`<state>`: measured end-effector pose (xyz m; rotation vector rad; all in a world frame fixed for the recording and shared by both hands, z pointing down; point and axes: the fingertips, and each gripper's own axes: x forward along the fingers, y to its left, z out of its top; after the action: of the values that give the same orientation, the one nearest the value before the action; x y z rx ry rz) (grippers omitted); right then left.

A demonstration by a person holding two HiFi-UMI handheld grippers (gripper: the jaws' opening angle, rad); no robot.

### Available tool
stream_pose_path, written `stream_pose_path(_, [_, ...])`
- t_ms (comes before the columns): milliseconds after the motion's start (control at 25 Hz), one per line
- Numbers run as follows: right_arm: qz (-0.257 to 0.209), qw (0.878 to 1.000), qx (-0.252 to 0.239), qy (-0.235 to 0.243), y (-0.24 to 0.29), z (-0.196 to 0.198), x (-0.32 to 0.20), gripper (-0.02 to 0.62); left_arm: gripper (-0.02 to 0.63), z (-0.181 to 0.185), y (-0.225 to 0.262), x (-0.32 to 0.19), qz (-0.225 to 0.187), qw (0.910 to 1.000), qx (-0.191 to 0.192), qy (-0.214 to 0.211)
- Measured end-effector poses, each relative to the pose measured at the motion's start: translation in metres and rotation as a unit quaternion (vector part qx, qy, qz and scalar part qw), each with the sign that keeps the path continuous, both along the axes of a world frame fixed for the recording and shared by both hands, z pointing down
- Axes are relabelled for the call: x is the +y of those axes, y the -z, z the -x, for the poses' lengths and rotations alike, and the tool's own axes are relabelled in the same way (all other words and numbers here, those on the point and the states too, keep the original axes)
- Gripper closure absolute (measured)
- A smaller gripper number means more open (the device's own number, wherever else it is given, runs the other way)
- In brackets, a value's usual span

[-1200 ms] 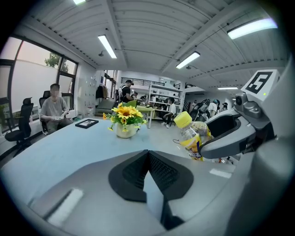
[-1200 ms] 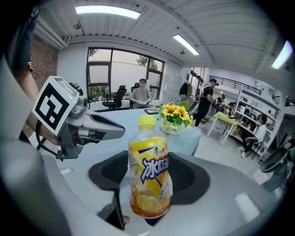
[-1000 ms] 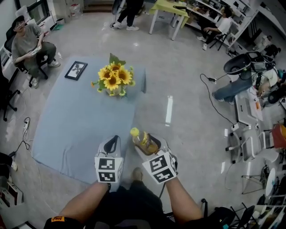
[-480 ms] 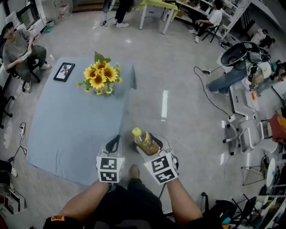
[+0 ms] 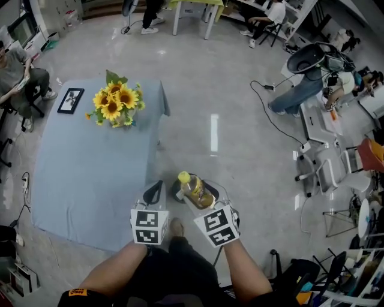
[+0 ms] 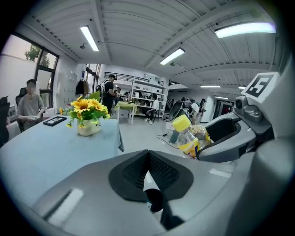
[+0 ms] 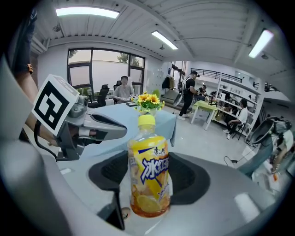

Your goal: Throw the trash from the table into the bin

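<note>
My right gripper (image 5: 198,190) is clamped on the bottle (image 7: 148,173), clear of the table (image 5: 90,162) and over the floor. My left gripper (image 5: 153,190) is closed, with nothing in it. Pickup's done and the drop remains. I see no bin; it's possibly out of frame.

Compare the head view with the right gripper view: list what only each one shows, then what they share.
Only the head view: the person's forearms and the marker cube on the right gripper. Only the right gripper view: the bottle's blue-and-white label, the ceiling lights and the windows. Both: the yellow-capped bottle held in the right gripper, the left gripper, the sunflowers and the blue table.
</note>
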<state>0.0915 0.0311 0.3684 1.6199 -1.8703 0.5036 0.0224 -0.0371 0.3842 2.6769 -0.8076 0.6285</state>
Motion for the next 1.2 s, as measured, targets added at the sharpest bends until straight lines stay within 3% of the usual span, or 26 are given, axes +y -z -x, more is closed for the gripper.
stream_pose_path(400, [0.006,1.000,-0.019,-0.015,-0.011,-0.027,0.022,0.319,0.598,-0.039,-0.005,0.022,0.011,0.9999,0.006,-0.006])
stream_pose_path(1200, [0.021,0.996,-0.061,-0.056,-0.089,-0.079,0.021,0.319,0.598,-0.076,-0.091,0.021,0.040,0.9986,-0.034,0.010])
